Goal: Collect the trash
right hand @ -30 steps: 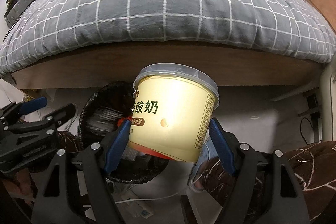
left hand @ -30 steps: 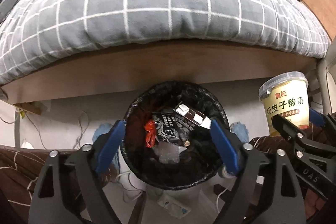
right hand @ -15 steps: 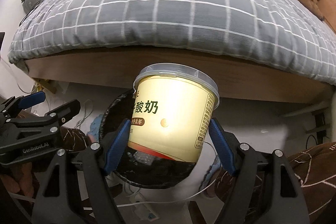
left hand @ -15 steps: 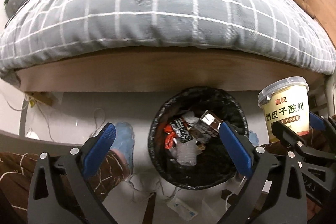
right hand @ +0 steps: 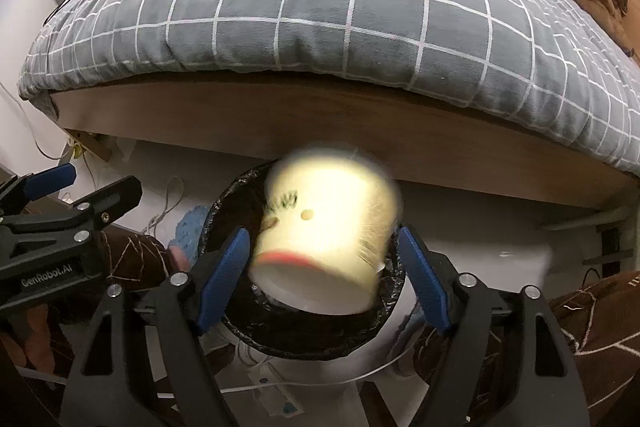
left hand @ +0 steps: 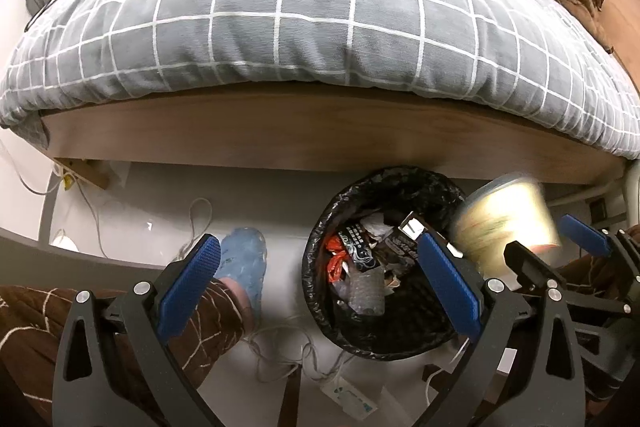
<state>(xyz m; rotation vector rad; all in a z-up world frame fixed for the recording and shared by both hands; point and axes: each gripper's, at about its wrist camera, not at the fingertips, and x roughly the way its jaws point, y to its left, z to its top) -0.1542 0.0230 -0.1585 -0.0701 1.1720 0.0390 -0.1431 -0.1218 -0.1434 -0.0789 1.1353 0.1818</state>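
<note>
my right gripper (right hand: pixel 324 271) has just been opening its jaws, and the blurred yogurt tub (right hand: pixel 324 227) sits between the blue pads, clear of both, tilted over the black-lined bin (right hand: pixel 296 339) by the near edge of the bed (right hand: pixel 320 7). my left gripper (left hand: pixel 320 291) gapes wide and empty, left of the tub, its right finger over the bin.

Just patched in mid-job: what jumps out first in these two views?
A blurred cream tub sits tilted between the right claw fingers, whose jaws have just been opening, right over the black-lined bin. The bin already holds wrappers and stands on the floor before a bed with a grey checked quilt. The left claw hangs open and empty beside it.
</note>
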